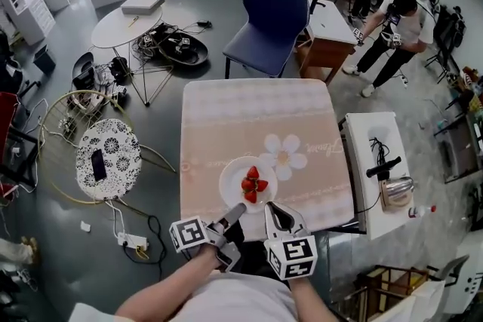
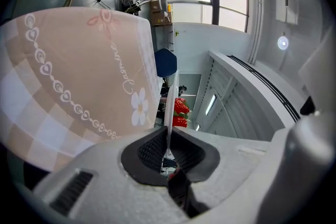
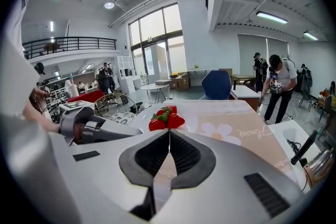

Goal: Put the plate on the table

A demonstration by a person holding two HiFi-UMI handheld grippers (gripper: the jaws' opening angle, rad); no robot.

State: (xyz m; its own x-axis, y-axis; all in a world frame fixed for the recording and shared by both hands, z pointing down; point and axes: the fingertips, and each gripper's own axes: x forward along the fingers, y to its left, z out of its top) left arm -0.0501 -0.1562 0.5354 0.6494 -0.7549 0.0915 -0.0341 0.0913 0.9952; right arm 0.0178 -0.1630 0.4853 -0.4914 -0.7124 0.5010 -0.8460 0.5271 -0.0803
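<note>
The person wears a pale grey top (image 1: pixel 243 302). The left gripper (image 1: pixel 235 212) and right gripper (image 1: pixel 272 210) have light grey, matte shells. Black ribbed pads (image 3: pixel 185 153) sit in a dark teardrop-shaped hollow in each shell. Each gripper carries a white cube (image 1: pixel 189 234) printed with black square markers. A slotted vent (image 3: pixel 265 192) marks the right shell.

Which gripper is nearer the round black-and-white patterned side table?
Left. The left gripper grips the plate at its near-left rim, on the side toward the patterned side table; the right gripper grips the near-right rim, farther from it.
</note>
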